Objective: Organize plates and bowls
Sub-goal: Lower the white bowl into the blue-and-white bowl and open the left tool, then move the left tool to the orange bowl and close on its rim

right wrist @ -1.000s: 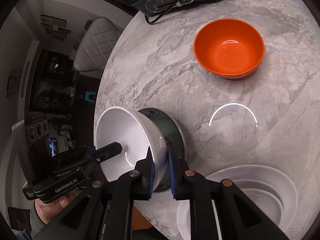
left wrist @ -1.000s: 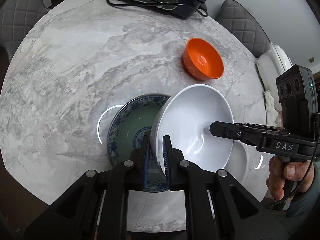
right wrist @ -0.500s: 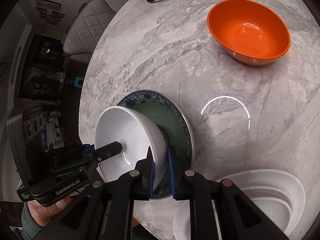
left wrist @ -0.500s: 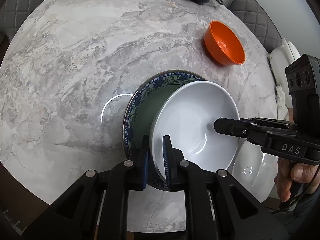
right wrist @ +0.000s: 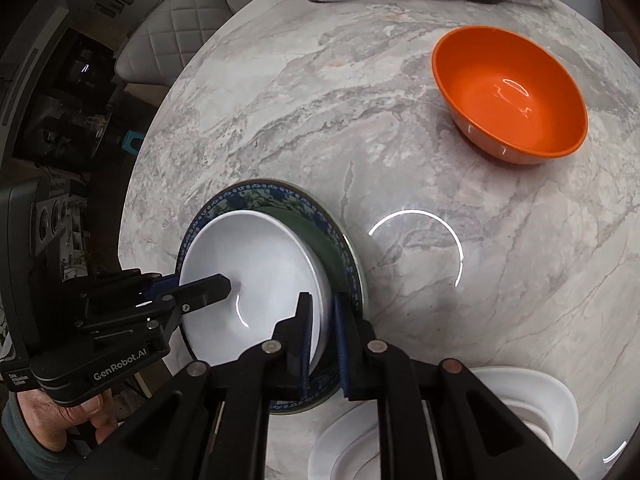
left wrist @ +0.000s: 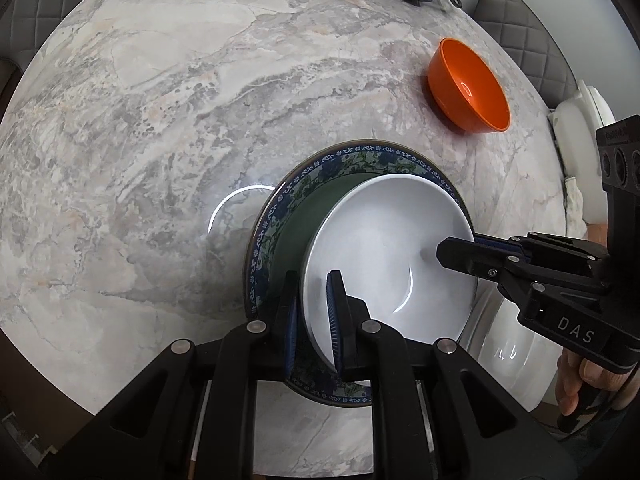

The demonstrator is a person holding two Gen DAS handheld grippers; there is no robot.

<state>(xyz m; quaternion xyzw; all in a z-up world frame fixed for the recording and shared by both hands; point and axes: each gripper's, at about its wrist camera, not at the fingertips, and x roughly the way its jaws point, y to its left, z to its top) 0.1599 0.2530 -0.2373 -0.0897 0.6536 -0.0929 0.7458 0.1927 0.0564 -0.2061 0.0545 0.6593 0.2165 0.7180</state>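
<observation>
Your left gripper (left wrist: 313,320) pinches the near rim of the white bowl (left wrist: 384,248), jaws nearly closed with one pad inside the wall and one outside. Your right gripper (right wrist: 322,340) clamps the opposite rim the same way, so the bowl hangs between the two tools, each reaching in from its own side.

The bowl sits directly below and ahead of both sets of fingers, over the blue-patterned plate (left wrist: 280,216). It leans off centre, toward the plate's right edge in the left wrist view, and a crescent of green plate floor shows on the other side. Whether the bowl's base already touches the plate cannot be told from either view.

Being round, the bowl has no long axis to align. What counts is the line between your two grips, which crosses the bowl's mouth; both hands are equally close. Keeping that line level should let the bowl settle flat, and a small shift toward the bare crescent would centre it.

Beyond, the orange bowl (right wrist: 508,92) stands alone, well apart on the marble table (left wrist: 160,120). A stack of white dishes (right wrist: 536,412) lies near the table edge just beside the plate.
</observation>
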